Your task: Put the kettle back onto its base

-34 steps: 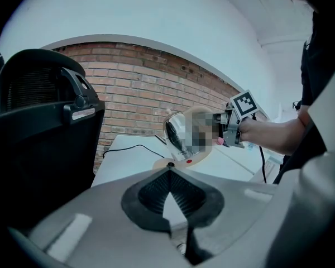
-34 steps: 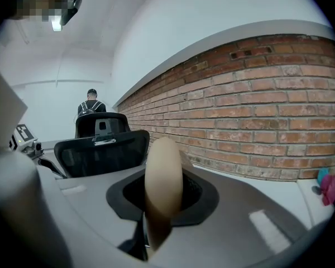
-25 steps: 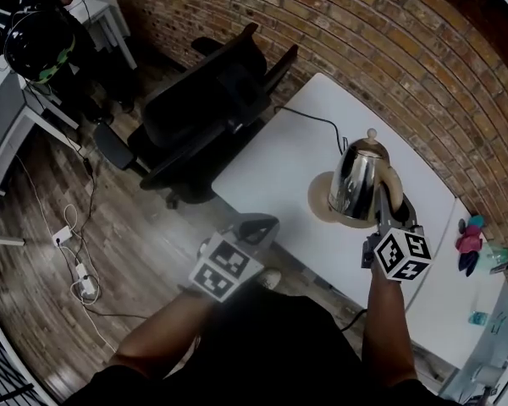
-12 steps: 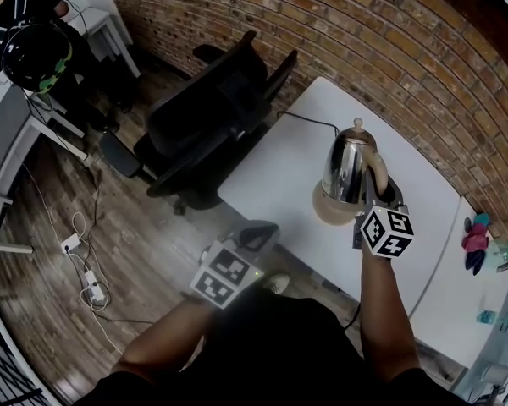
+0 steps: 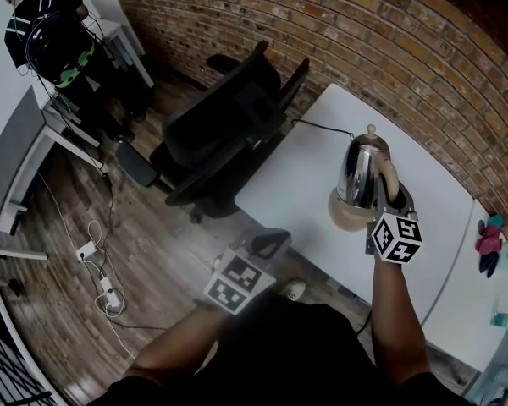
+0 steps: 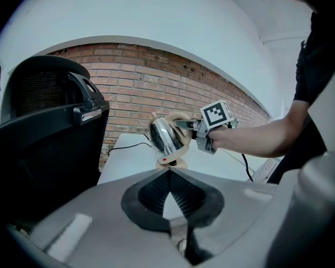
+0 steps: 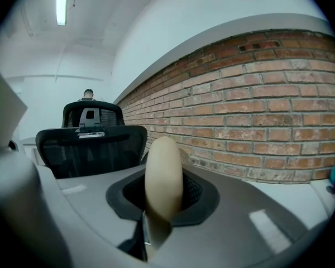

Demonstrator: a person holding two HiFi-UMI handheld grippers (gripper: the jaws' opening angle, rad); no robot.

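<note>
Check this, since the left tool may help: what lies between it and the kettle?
Only bare white table separates the left tool from the kettle, as the left gripper view shows.

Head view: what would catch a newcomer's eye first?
The shiny steel kettle, tilted over its beige base on the white table at right, its handle clamped in the right gripper. Next, the black office chair left of the table, and the left gripper, empty, off the table's near edge.

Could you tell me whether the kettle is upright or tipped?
Tipped: the left gripper view shows the kettle leaning over its base, its handle held in the right gripper.
</note>
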